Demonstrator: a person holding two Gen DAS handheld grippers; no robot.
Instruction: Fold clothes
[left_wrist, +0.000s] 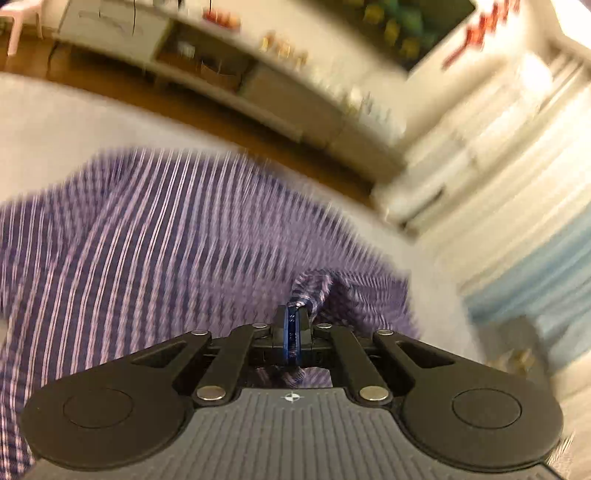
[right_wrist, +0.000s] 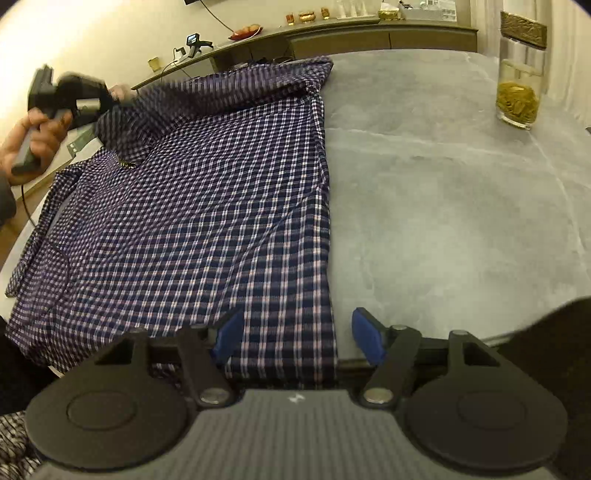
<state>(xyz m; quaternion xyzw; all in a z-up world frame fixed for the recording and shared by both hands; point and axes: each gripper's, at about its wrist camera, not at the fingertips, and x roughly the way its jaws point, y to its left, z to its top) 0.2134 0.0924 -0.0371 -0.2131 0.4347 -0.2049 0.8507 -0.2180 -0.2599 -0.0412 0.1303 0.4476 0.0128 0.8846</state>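
1. Checked shirt (right_wrist: 207, 206) lies spread on the grey table (right_wrist: 443, 206), filling the left and centre of the right wrist view; its right edge is a straight fold
2. Left gripper (left_wrist: 293, 314) is pressed together, pinching a bunch of the cloth, lifted at the upper left of the right wrist view
3. Right gripper (right_wrist: 295, 332) is spread, its blue pads at both sides of the near hem, not pressing
4. Step in hand, I judge: folding one side over; the right jaws should next close on the hem
5. Cloth is thin, woven, soft; the glass jar (right_wrist: 519, 74) at upper right is hard and smooth
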